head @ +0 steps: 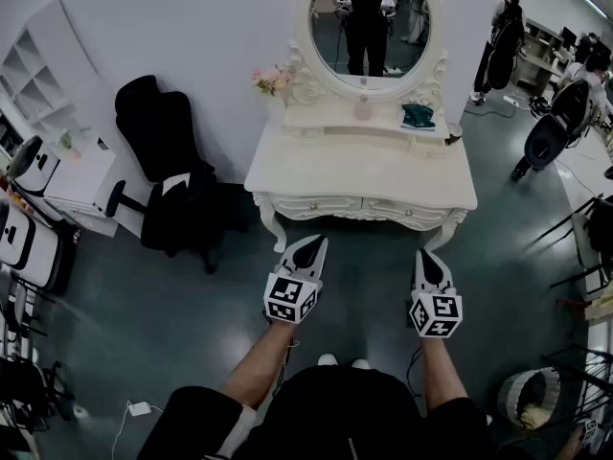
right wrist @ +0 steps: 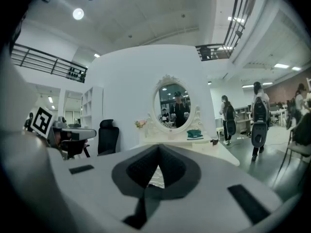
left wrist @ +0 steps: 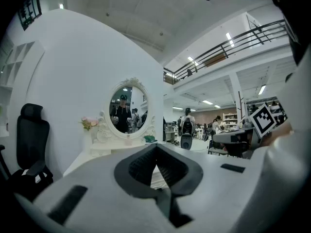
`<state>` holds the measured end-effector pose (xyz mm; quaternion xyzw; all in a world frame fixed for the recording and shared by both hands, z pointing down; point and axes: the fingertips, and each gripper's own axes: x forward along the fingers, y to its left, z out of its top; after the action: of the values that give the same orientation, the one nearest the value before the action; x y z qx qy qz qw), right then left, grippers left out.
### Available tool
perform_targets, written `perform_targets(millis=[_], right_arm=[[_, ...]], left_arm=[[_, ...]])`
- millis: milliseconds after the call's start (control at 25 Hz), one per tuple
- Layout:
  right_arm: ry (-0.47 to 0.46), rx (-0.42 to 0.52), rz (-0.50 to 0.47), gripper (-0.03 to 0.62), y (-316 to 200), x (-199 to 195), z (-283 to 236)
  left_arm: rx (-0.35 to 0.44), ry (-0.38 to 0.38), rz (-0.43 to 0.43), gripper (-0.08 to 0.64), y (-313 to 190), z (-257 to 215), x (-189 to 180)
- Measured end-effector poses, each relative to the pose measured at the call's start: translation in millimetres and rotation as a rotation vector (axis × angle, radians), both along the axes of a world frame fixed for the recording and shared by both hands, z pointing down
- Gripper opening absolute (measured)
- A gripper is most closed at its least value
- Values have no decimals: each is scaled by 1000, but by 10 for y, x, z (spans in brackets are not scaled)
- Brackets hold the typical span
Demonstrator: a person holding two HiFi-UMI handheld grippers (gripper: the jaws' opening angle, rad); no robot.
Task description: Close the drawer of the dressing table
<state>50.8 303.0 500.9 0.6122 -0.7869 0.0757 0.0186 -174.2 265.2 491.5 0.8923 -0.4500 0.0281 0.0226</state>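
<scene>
Left gripper: the left gripper [head: 312, 245] has its jaws pressed together on nothing and points level at the table front. It is well short of the front, probably because the approach has not begun.
Right gripper: the right gripper [head: 427, 257] is also closed and empty, held beside the left one. Closed tips suit a flat push better than a grasp.
Dressing table: the white dressing table [head: 364, 175] stands straight ahead against the wall, with an oval mirror [head: 369, 22] above it.
Drawer: the drawer [head: 316, 204] sits under the front edge. From this steep angle I cannot tell how far it stands out.
Stance: the person is centred on the table, so either gripper could reach it.
</scene>
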Motion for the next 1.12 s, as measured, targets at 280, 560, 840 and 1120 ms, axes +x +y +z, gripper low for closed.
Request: perform_targets(millis=[280,560,840,1120], right_arm=[[5,-68,-7,2,39,-22,146],[21,-31,0,2,80,-177,110],[-7,-72,38,2,153,-176,250],[-8,-75,45,2,-163,-72,299]], left_arm=[[-13,-3,15,2,106,70,-24],[-19,8,26,2,116,136,-142],[-31,3,50,2,105,183,-173],[-41,4,52,2,-248,237,-86]])
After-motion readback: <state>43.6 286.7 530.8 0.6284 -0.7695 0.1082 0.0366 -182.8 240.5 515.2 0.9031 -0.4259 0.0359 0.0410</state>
